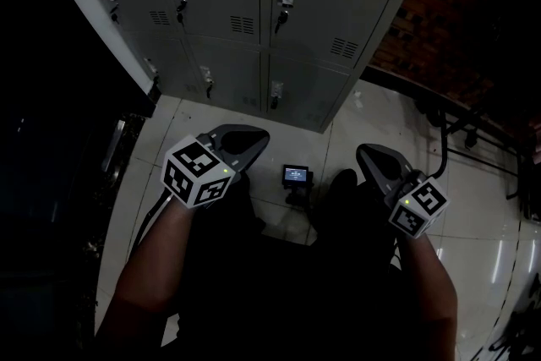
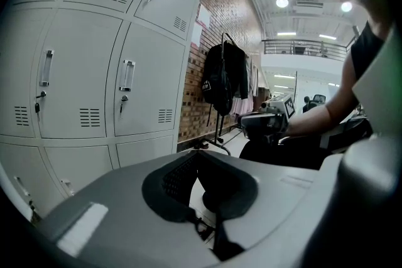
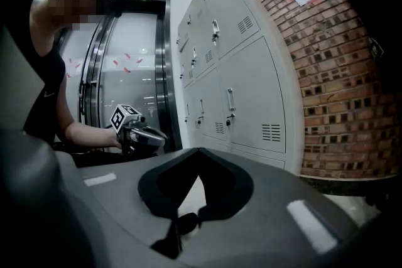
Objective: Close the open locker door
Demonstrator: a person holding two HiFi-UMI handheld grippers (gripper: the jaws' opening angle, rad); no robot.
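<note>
Left gripper point(image 1: 256, 136) before grey vented lockers point(image 1: 330, 4)

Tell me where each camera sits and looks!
Head view: on the person's head, looking steeply down at lockers and floor; left forearm, right forearm, left gripper, right gripper show.
Left gripper view: on the left gripper, facing lockers and brick wall; own shut jaws, right forearm show.
Right gripper view: on the right gripper, facing lockers; own shut jaws, left forearm show.
Shared: all show lockers; each gripper view catches the other gripper.
</note>
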